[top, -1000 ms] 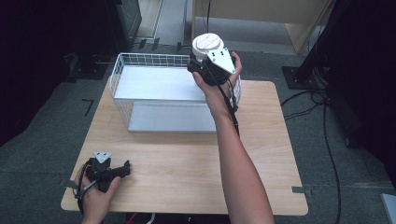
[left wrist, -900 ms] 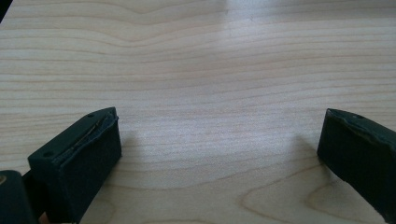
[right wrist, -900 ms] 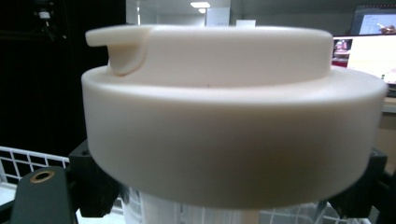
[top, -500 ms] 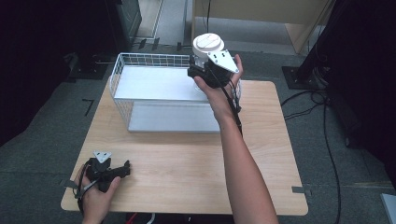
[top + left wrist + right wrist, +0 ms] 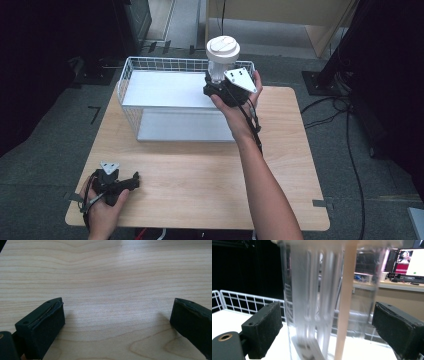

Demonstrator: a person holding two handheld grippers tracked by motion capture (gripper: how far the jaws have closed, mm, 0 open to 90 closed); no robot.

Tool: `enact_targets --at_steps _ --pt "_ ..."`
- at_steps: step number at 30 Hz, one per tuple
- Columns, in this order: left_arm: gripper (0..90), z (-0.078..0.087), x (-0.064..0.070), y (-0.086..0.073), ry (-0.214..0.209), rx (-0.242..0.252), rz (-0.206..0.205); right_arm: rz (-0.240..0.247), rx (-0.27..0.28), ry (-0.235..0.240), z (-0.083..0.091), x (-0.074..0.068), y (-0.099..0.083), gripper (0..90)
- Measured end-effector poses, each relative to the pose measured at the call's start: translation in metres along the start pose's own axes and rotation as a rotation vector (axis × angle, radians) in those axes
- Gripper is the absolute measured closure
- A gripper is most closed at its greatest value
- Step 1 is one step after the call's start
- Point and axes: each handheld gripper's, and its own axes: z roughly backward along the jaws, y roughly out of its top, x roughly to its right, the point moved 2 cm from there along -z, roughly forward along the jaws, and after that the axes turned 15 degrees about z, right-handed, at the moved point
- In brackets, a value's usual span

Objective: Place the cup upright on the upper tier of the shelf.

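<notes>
Clear cup with white lid, upright, between right gripper jaws above far right corner of wire basket. Jaws spread, gaps visible both sides of cup. Left gripper released, resting on wooden table, near left corner.
</notes>
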Motion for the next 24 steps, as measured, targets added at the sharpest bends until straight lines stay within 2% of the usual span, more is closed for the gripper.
enact_targets --at_steps 6,9,12,15,18,19,21,22,24 --pt "0.0 0.0 0.0 0.0 0.0 0.0 0.0 0.008 -0.003 0.009 0.014 0.003 -0.015 9.4" --pt "0.0 0.0 0.0 0.0 0.0 0.0 0.001 0.013 0.007 0.008 0.026 0.002 -0.024 9.4" --pt "0.0 0.0 0.0 0.0 0.001 -0.001 -0.001 0.021 0.018 0.028 0.045 0.0 -0.036 9.4" --pt "0.0 0.0 0.0 0.0 0.001 0.0 -0.001 0.019 0.024 0.035 0.053 0.0 -0.043 9.4" --pt "0.0 0.0 0.0 0.0 0.001 0.0 -0.001 0.025 0.017 0.048 0.068 0.0 -0.059 9.4" --pt "0.0 0.0 0.0 0.0 0.001 -0.001 -0.001 0.025 0.017 0.048 0.068 0.0 -0.059 9.4" --pt "0.0 0.0 0.0 0.0 0.001 0.0 -0.001 0.032 0.0 0.056 0.078 0.001 -0.076 9.4" --pt "0.0 0.0 0.0 0.0 0.001 -0.002 -0.002 0.032 0.0 0.056 0.078 0.001 -0.076 9.4" --pt "0.0 0.0 0.0 0.0 0.001 -0.002 -0.001 0.038 -0.018 0.058 0.084 0.003 -0.088 9.4"
